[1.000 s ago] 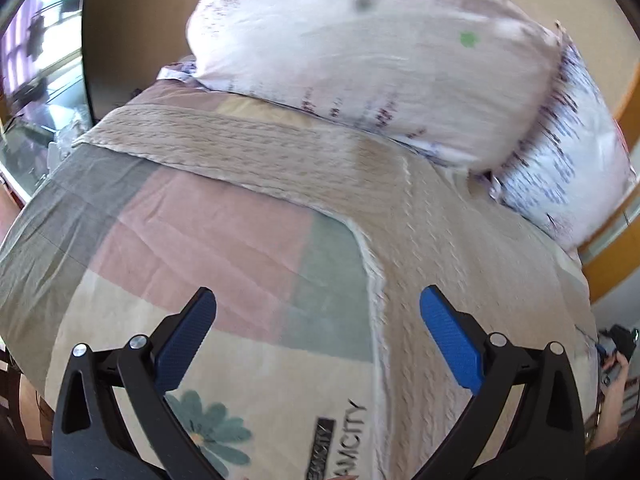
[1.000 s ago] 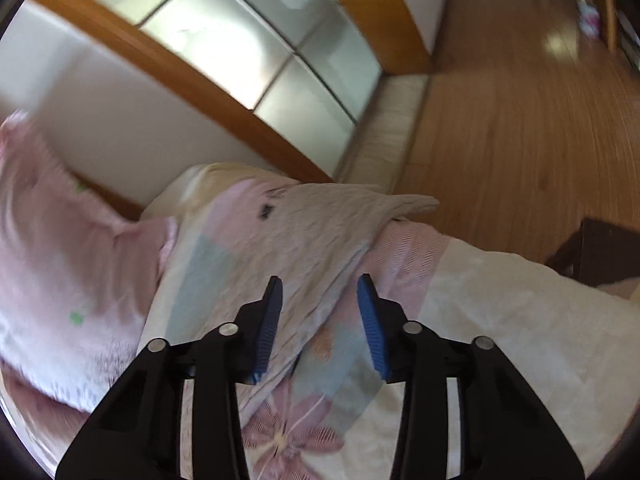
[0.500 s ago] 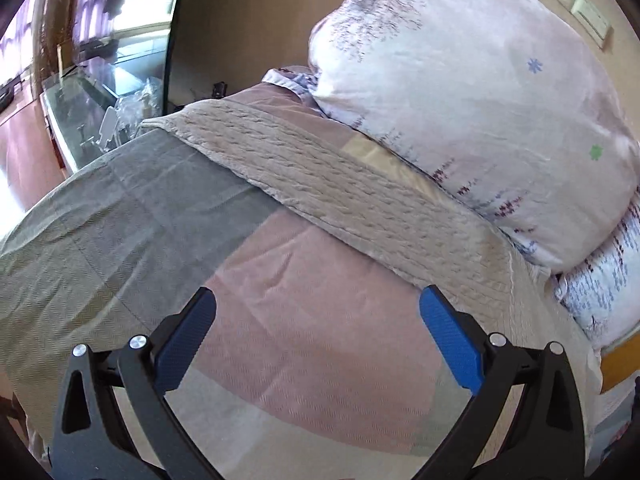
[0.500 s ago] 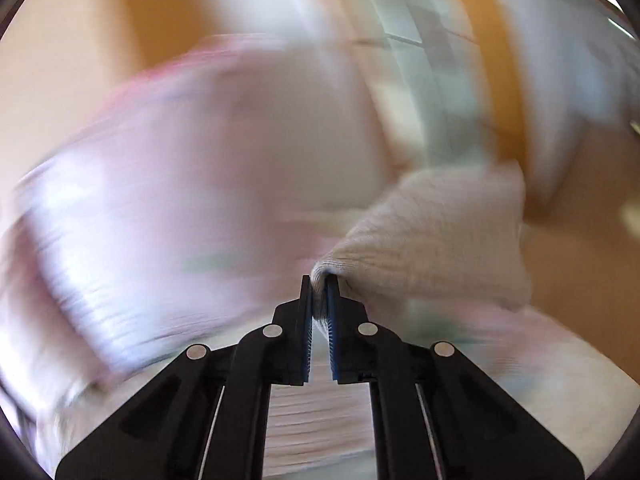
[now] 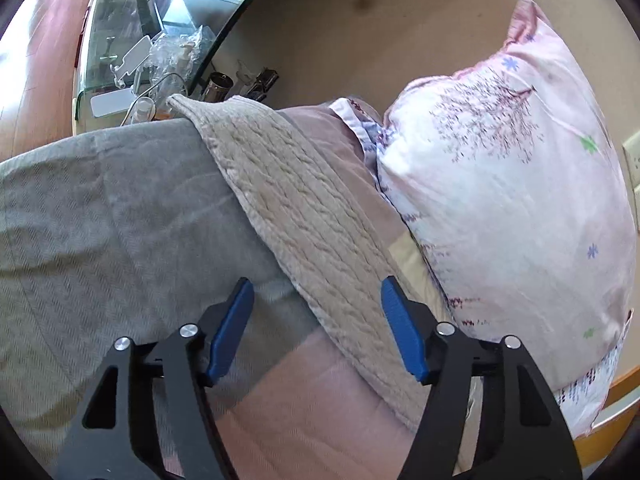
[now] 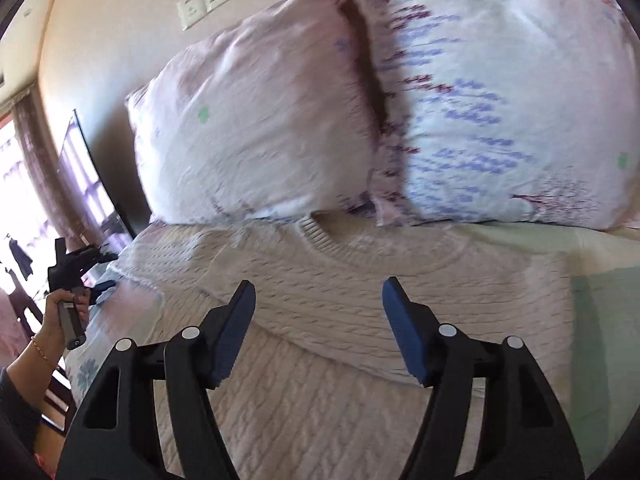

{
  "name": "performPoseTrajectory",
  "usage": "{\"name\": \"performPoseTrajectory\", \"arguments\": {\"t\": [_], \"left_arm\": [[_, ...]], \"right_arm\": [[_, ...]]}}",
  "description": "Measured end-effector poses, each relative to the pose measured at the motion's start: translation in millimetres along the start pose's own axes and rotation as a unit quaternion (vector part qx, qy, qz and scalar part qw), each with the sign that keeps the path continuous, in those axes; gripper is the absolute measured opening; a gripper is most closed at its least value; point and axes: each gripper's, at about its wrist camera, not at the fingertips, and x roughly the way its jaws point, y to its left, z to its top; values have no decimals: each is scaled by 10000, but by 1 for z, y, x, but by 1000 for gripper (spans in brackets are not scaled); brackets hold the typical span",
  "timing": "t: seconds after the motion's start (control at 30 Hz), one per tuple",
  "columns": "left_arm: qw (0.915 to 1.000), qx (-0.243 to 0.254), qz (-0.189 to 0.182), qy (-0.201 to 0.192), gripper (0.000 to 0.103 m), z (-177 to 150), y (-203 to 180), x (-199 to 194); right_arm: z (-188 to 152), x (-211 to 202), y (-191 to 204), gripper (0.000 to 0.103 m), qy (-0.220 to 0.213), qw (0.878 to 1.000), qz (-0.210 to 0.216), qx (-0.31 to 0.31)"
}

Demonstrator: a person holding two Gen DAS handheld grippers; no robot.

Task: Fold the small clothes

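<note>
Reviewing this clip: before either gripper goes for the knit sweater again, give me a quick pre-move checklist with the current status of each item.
1. Left gripper open and empty: ok, jaws spread, nothing between them.
2. Right gripper open and empty: ok, jaws spread above the knit.
3. Sweater lying on the bedspread: ok, collar toward the pillows.
4. Sleeve in front of the left gripper: ok, it runs as a strip between the open jaws.
5. Pillows off the sweater: cannot tell, their lower edges meet the collar area.
6. Sweater hem flat and unwrinkled: cannot tell, it is out of both views.
</note>
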Motion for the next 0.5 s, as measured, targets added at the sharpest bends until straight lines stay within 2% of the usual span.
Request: {"name": "performPoseTrajectory", "arguments": {"t": [0.17, 0.27, 0.33, 0.37, 0.43, 0.47, 0.5], "left_arm": [[9973, -719, -141, -62, 45, 35, 20, 16], [9953, -963, -49, -73, 26, 49, 28, 23], [9954, -949, 94, -56, 13, 57, 30, 27], [9958, -900, 170, -56, 9, 60, 27, 29], [9974, -598, 317, -231, 7, 60, 11, 22], [9982, -269, 374, -381, 7, 58, -6, 16], [9969, 316, 438, -570, 7, 51, -36, 5]], "right_arm": [[-6, -37, -52, 78, -216, 9956, -885, 230], [-5, -58, -78, 83, -473, 9903, -1189, 538], [-6, -70, -90, 83, -595, 9876, -1266, 715], [-6, -74, -94, 83, -627, 9869, -1283, 755], [-9, -77, -98, 83, -632, 9868, -1293, 749], [-11, -77, -100, 83, -610, 9872, -1283, 722], [-15, -77, -101, 83, -580, 9879, -1263, 695]]}}
